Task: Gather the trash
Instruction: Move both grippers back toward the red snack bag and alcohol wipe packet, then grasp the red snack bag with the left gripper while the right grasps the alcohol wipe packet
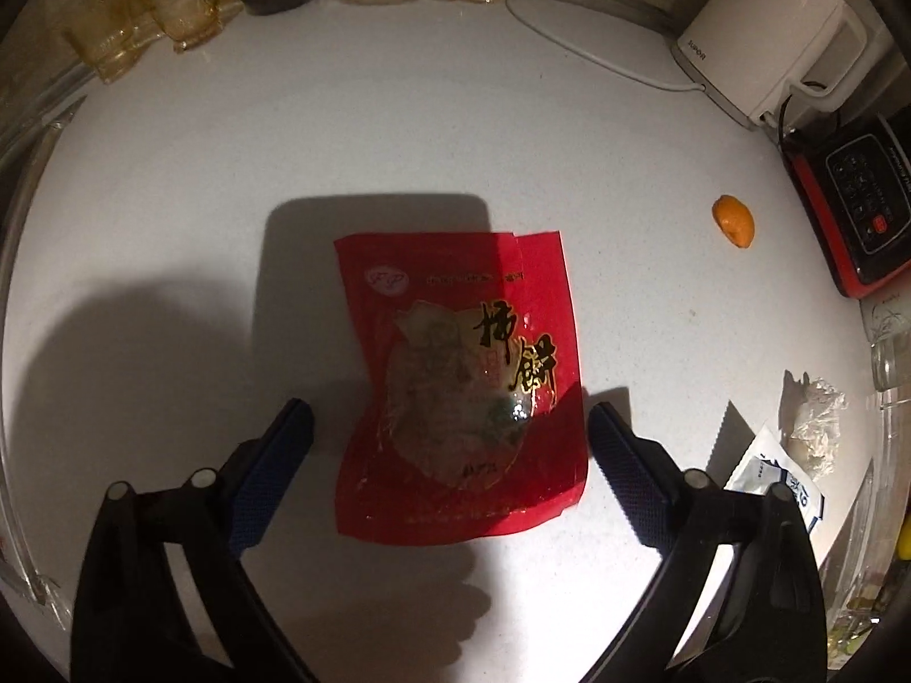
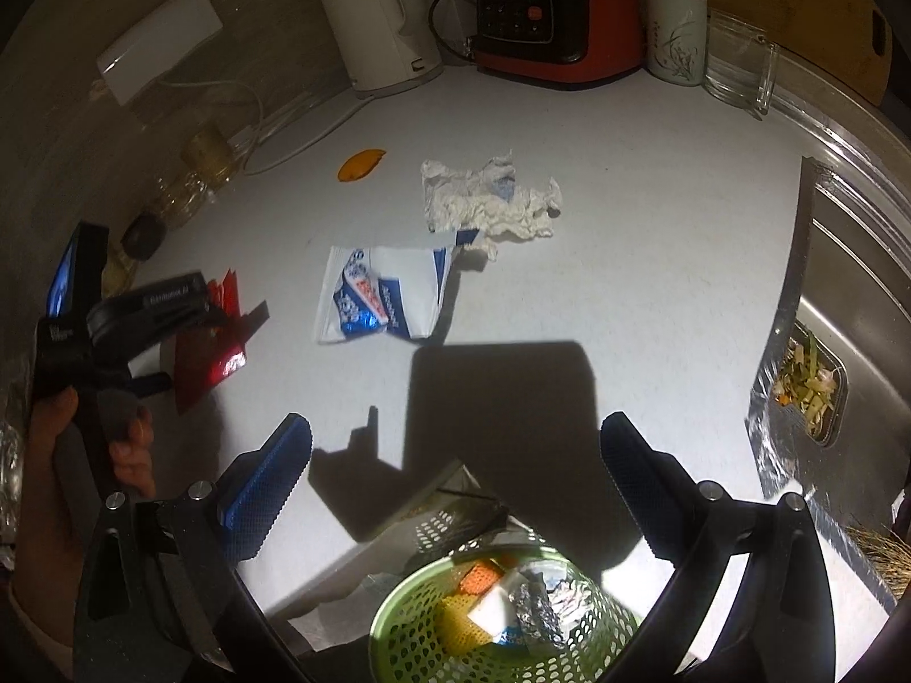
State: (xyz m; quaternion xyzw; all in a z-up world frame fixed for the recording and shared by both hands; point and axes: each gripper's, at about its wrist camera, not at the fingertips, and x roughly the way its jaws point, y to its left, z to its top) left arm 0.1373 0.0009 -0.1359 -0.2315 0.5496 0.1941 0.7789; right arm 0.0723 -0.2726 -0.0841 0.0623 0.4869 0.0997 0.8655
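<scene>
Now the left tool (image 1: 450, 427) hangs right over the red wrapper (image 1: 461, 387), which lies flat on the white desk (image 1: 398, 142). Its two blue pads stand wide apart, one on each side of the wrapper, and they do not touch it. So the left tool holds nothing yet.

The right tool (image 2: 455, 449) is also spread wide and empty. It hovers above the green basket (image 2: 398, 626), which already has some foil and bits of paper inside.

More trash waits on the desk: a blue and white packet (image 2: 387, 296), a crumpled tissue (image 2: 489, 199) and a small orange peel (image 2: 360, 165).

I think the step now is picking up the red wrapper. The wrapper is thin and flat, so the left tool may need to go lower and pinch an edge or bunch it up. Then it should carry the wrapper over to the green basket and let go.
</scene>
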